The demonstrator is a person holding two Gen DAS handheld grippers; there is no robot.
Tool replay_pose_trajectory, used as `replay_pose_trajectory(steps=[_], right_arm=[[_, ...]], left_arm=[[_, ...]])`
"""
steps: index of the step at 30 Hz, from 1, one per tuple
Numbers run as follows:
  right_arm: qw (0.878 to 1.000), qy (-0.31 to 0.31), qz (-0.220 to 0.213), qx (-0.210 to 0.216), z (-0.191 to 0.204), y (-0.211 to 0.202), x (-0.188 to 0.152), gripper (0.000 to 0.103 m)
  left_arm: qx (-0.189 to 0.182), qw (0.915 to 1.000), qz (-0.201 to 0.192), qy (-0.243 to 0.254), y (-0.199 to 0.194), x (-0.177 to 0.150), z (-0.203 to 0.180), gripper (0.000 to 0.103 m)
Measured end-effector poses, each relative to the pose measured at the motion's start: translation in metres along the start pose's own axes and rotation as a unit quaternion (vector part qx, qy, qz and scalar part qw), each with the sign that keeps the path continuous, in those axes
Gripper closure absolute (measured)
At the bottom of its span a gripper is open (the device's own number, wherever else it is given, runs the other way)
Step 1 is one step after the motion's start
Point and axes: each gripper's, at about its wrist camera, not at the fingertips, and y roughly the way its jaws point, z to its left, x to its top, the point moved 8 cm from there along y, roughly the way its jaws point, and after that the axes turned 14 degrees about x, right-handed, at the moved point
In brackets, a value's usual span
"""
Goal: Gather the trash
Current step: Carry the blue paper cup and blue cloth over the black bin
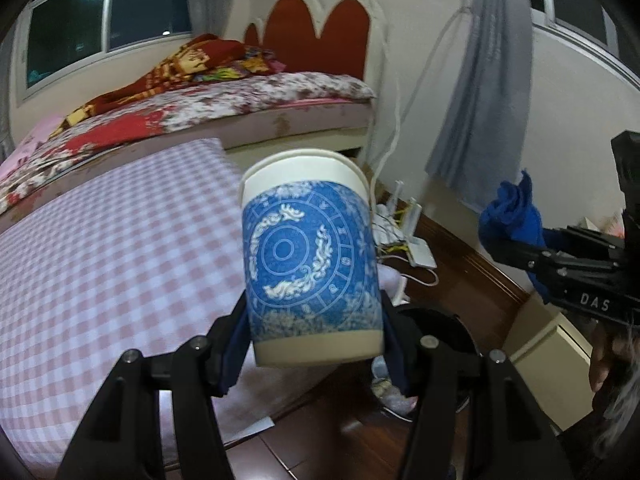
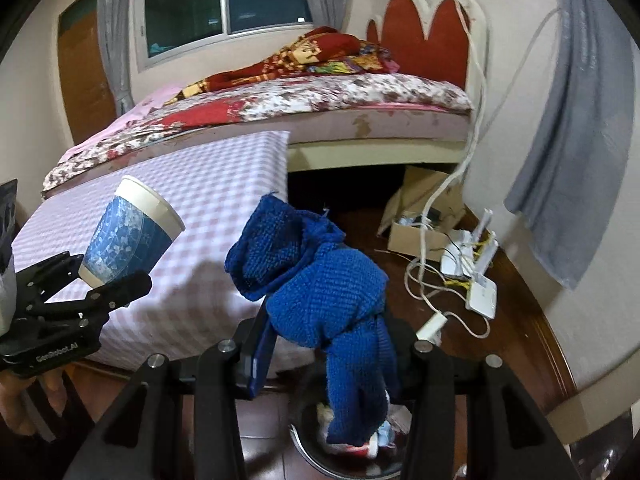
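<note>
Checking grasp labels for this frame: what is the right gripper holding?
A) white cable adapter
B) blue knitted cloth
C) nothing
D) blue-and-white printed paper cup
B: in the right wrist view the blue knitted cloth is pinched between the right gripper pads and hangs down, while the blue-and-white printed paper cup sits in the left gripper.

Paper cup (image 2: 130,236) held left of knitted cloth (image 2: 320,292), bin (image 2: 344,452) beneath cloth.
</note>
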Motion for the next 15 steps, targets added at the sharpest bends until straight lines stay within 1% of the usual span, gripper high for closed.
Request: replay_pose_trajectory(steps=[7,15], right_arm=[[0.999,0.026,0.005,-0.024,-0.035,-0.018,-0.025,0.056],[0.998,0.042,0.014,-0.038,-0.061,-0.029,-0.050,0.056]], left_arm=[[-0.030,0.9992,0.005,0.026,0.000,-0.009,-0.039,0.045],[-0.053,0.9976,0.011,0.044,0.000,-0.020,-0.070,0.045]])
